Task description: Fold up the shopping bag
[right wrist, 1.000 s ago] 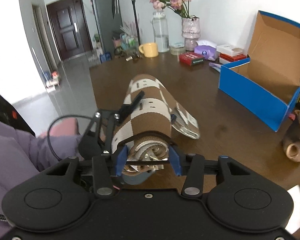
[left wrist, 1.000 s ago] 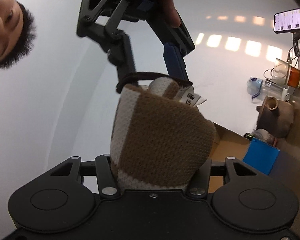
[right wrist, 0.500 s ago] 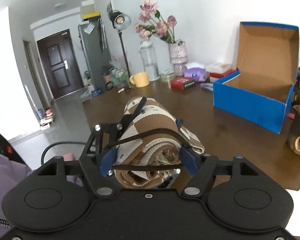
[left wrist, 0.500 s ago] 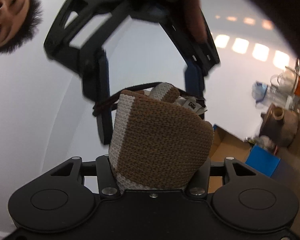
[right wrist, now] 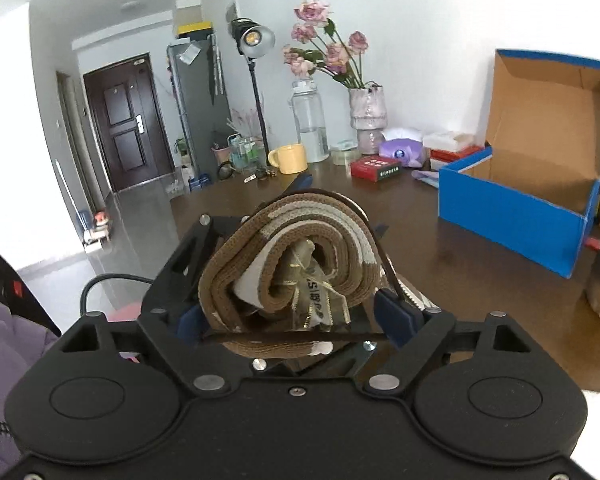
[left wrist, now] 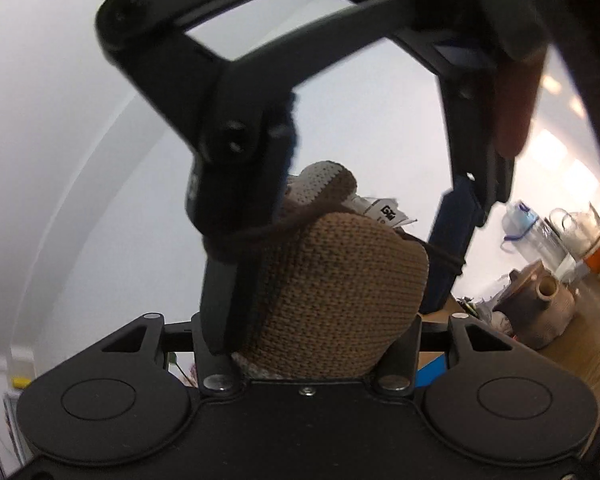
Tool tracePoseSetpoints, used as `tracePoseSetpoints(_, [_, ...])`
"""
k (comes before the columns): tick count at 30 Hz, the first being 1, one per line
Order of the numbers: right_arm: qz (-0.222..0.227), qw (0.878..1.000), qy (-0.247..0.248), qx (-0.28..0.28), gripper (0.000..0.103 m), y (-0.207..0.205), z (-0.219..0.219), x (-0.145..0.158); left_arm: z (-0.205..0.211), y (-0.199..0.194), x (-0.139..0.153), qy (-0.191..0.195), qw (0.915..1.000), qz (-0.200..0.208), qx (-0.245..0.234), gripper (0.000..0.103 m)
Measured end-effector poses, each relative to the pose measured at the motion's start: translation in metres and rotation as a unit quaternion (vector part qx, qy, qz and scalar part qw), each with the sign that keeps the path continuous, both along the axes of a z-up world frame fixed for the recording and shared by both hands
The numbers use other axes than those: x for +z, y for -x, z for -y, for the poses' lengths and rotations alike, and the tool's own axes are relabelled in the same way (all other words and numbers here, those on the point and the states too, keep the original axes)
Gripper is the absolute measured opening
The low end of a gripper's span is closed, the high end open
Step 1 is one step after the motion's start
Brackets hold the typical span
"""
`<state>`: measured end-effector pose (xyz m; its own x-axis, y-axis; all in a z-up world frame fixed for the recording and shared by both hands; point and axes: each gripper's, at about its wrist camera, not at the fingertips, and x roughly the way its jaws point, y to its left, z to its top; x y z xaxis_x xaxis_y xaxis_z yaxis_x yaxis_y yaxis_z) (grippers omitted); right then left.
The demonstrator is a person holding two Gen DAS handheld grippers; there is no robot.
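Left tongs [left wrist: 308, 344] are clenching the rolled shopping bag [right wrist: 292, 276], roll axis running straight into right tongs [right wrist: 296, 320], which are spread, stretching the elastic band [right wrist: 296, 337] around its end

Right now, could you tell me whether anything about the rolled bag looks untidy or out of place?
Yes: white tags poke out of the rolled shopping bag at its open end. The elastic band is stretched across the right gripper fingers, not snug on the roll.

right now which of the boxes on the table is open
The blue box at the right: its cardboard lid stands up and the inside shows. The small red box near the vase is shut and lies flat.
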<state>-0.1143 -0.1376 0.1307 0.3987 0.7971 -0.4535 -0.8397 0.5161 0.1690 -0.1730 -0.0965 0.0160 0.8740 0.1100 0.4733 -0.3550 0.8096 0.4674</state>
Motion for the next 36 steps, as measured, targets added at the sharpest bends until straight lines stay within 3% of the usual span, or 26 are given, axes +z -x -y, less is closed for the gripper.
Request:
tracePoseSetpoints(6, [-0.009, 1.000, 0.020, 0.007, 0.085, 0.002, -0.001, 0.002, -0.019, 0.001, 0.015, 0.100, 0.9931, -0.040, -0.046, 0.049])
tracePoseSetpoints(9, [-0.007, 1.000, 0.008, 0.011, 0.085, 0.006, 0.002, 0.003, -0.028, 0.001, 0.024, 0.155, 0.9831, -0.067, -0.071, 0.048])
tracePoseSetpoints(11, [0.013, 1.000, 0.007, 0.009, 0.085, 0.008, 0.001, 0.003, -0.037, 0.003, 0.031, 0.206, 0.9697, -0.088, -0.097, 0.048])
tracePoseSetpoints(13, [0.057, 0.998, 0.005, 0.011, 0.084, 0.018, -0.002, 0.002, -0.042, 0.005, 0.031, 0.224, 0.9639, -0.087, -0.115, 0.048])
tracePoseSetpoints(16, [0.086, 0.996, 0.005, 0.016, 0.085, 0.027, -0.004, 0.004, -0.049, 0.015, 0.028, 0.225, 0.9601, -0.083, -0.144, 0.047])
tracePoseSetpoints(21, [0.118, 0.991, 0.031, 0.051, 0.087, 0.035, 0.005, 0.010, -0.054, 0.048, 0.016, 0.121, 0.9783, -0.049, -0.161, 0.044])
tracePoseSetpoints(26, [0.144, 0.982, 0.070, 0.102, 0.087, 0.040, 0.012, 0.020, -0.046, 0.057, -0.002, -0.003, 0.9926, 0.008, -0.121, 0.043])
tracePoseSetpoints(30, [0.164, 0.973, 0.113, 0.116, 0.087, 0.054, 0.011, 0.026, -0.039, 0.062, -0.021, -0.073, 0.9918, 0.043, -0.095, 0.042])
tracePoseSetpoints(36, [0.177, 0.952, 0.211, 0.131, 0.086, 0.072, 0.007, 0.022, -0.032, 0.068, -0.057, -0.211, 0.9718, 0.078, -0.071, 0.042])
